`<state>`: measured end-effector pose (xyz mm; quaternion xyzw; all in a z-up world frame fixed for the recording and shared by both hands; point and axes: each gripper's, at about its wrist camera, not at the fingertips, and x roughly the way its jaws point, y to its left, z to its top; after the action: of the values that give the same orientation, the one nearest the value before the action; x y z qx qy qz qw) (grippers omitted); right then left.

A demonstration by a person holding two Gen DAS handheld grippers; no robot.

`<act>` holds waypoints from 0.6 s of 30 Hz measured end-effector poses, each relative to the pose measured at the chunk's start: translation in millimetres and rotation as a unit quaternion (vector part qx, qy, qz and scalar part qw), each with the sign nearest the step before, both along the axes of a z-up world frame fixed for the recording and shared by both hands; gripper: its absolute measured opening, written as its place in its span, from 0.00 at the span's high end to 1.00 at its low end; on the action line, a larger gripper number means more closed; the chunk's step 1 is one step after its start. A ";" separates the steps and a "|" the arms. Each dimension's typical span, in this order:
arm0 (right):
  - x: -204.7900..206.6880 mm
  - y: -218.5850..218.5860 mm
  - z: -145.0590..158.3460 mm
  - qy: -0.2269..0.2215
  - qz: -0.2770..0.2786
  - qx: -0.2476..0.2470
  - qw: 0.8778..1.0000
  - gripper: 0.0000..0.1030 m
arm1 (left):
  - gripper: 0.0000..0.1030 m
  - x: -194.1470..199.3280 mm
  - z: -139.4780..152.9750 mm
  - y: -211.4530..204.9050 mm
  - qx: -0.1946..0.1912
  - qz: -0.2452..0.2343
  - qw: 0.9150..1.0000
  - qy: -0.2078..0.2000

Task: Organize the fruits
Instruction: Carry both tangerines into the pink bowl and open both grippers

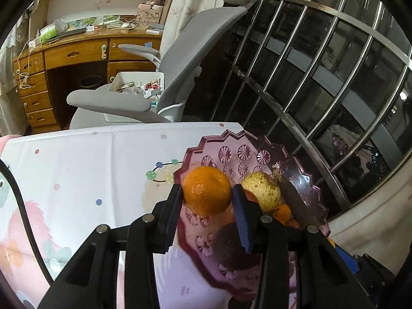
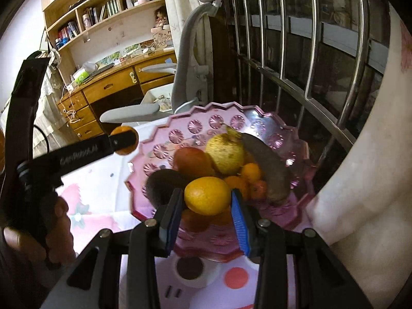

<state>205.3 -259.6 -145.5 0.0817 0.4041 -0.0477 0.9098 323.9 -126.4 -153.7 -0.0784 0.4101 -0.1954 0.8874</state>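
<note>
A pink glass fruit bowl (image 1: pixel 231 149) (image 2: pixel 195 118) stands on the patterned tablecloth by the window bars. It holds a yellow-green pear (image 2: pixel 226 152), a red fruit (image 2: pixel 191 161), a dark avocado (image 2: pixel 159 185), small tangerines (image 2: pixel 251 172) and a dark long fruit (image 2: pixel 267 164). My left gripper (image 1: pixel 208 193) is shut on an orange (image 1: pixel 207 190) over the bowl's left rim; it also shows in the right wrist view (image 2: pixel 123 140). My right gripper (image 2: pixel 207 197) is shut on a yellow-orange citrus (image 2: pixel 207 195) over the bowl's near side.
A grey office chair (image 1: pixel 180 72) stands behind the table, with a wooden desk (image 1: pixel 77 59) and shelves beyond. Metal window bars (image 1: pixel 322 64) rise close on the right. A white roll of tape (image 2: pixel 190 267) lies on the cloth near the bowl.
</note>
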 end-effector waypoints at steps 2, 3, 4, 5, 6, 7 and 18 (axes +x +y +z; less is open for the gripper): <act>-1.0 -8.4 -2.7 0.007 0.004 -0.001 1.000 0.63 | 0.63 0.7 0.3 -6.4 0.004 0.002 1.000 0.000; -1.6 -12.0 -4.2 0.010 0.005 0.000 1.000 0.63 | 0.63 0.7 0.7 -9.2 0.006 0.003 1.000 -0.001; -2.0 -15.7 -5.6 0.014 0.006 0.002 1.000 0.63 | 0.63 0.3 0.7 -12.0 0.007 0.005 1.000 -0.001; -2.5 -19.0 -7.0 0.018 0.006 0.003 1.000 0.63 | 0.63 0.3 0.4 -14.5 0.008 0.006 1.000 0.000; -2.9 -20.8 -7.8 0.020 0.006 0.005 1.000 0.63 | 0.63 0.4 0.1 -16.5 0.010 0.007 1.000 0.001; -3.5 -23.1 -8.8 0.022 0.006 0.007 1.000 0.63 | 0.63 0.4 -0.2 -18.7 0.012 0.010 1.000 0.002; -9.6 -28.7 -9.4 0.030 0.005 0.005 1.000 0.51 | 0.42 -15.8 4.9 -15.8 0.005 0.015 1.000 -0.007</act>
<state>195.7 -288.2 -154.9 0.0824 0.4318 -0.0439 0.8971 308.1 -142.2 -148.8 -0.0788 0.4036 -0.1803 0.8935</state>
